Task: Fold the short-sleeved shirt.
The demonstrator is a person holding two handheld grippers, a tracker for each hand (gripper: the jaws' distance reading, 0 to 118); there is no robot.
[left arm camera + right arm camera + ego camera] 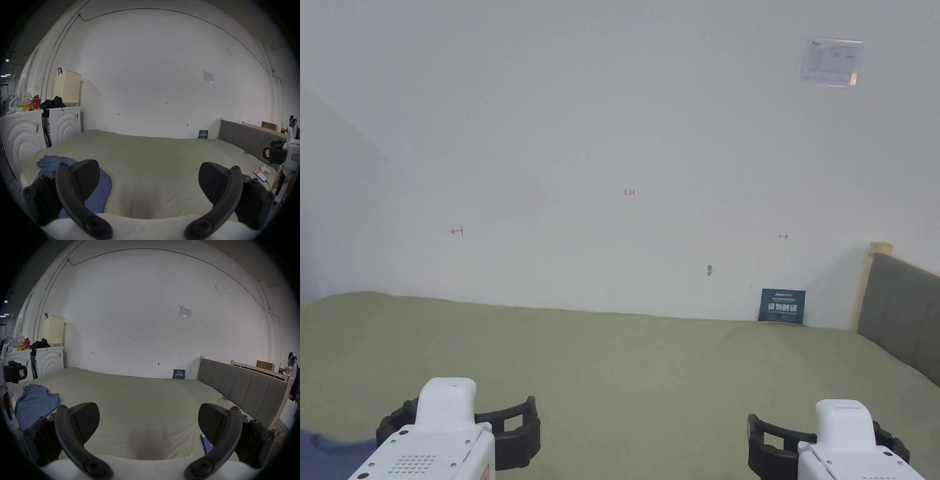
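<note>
A blue short-sleeved shirt [37, 402] lies crumpled near the left end of the bed [650, 375], which has an olive-beige cover. In the left gripper view the shirt [100, 185] shows partly behind the left jaw; in the head view a sliver of the shirt [331, 445] sits at the bottom left corner. My left gripper [149, 178] is open with nothing between its jaws, held above the bed just right of the shirt. My right gripper [148, 420] is open and empty too, over the bed's right part. Both the left gripper [459, 425] and the right gripper [831, 434] appear low in the head view.
A phone [207, 443] and a small white object [265, 169] lie at the bed's right edge, by the grey headboard [243, 386]. Two white washing machines [65, 123] with a cream basket [68, 87] stand past the left end. A white wall backs the bed. A person [293, 369] stands far right.
</note>
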